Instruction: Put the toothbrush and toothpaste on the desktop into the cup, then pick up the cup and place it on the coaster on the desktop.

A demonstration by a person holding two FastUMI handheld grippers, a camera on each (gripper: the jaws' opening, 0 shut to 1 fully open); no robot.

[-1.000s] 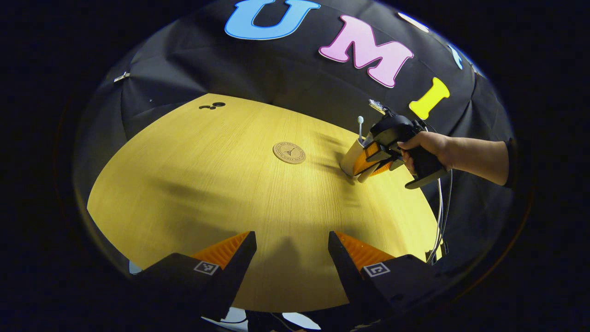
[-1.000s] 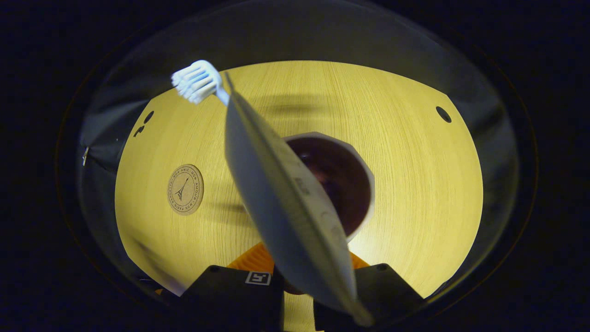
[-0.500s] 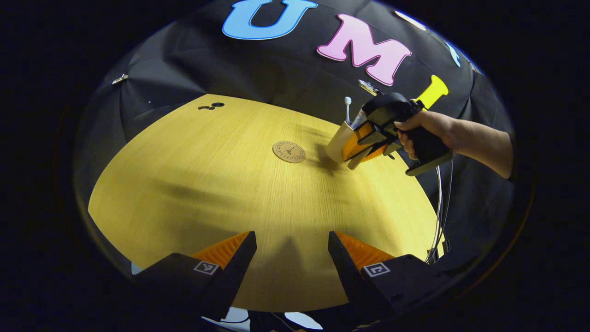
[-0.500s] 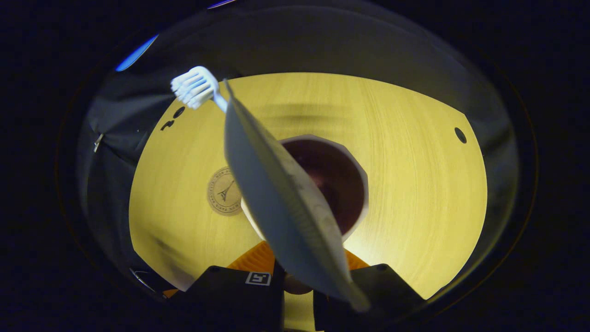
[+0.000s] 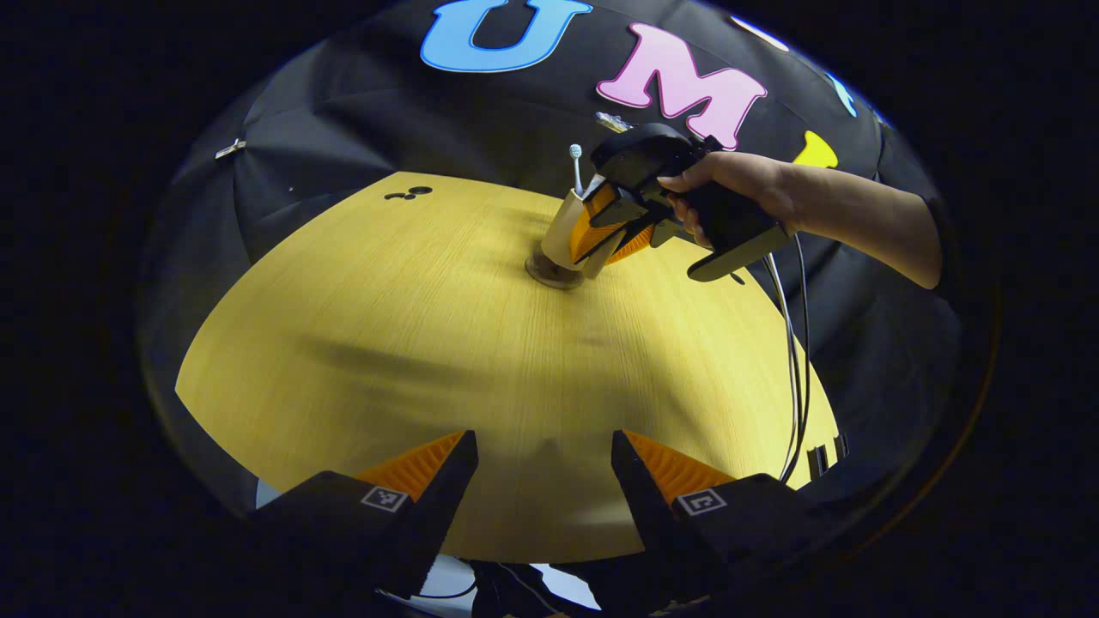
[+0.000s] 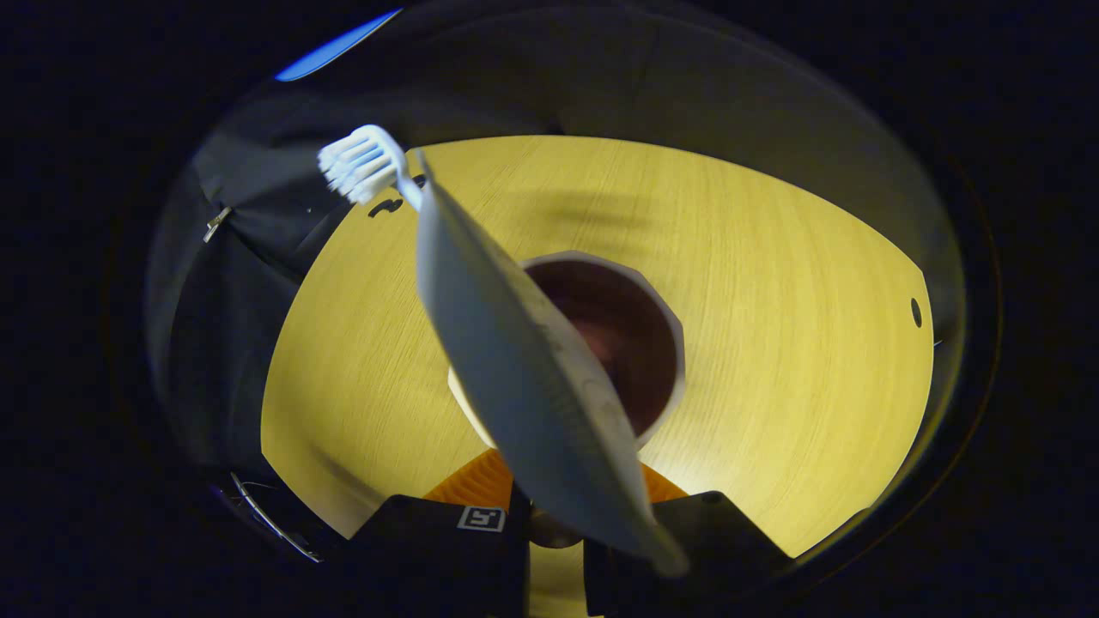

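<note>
Right claw (image 5: 611,240) pinches the cup (image 5: 562,243) over the coaster (image 5: 549,276); left claw (image 5: 543,468) spread.

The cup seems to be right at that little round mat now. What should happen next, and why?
Probably lower it the last bit, then let go: the right gripper grips the cup, toothbrush and toothpaste inside, over the coaster, though full contact is unclear.

Yellow wood-grain desktop (image 5: 412,343); cream cup (image 5: 562,236) with dark maroon inside; white toothbrush (image 6: 365,163); pale grey toothpaste (image 6: 524,386); brown coaster (image 5: 549,275).
</note>
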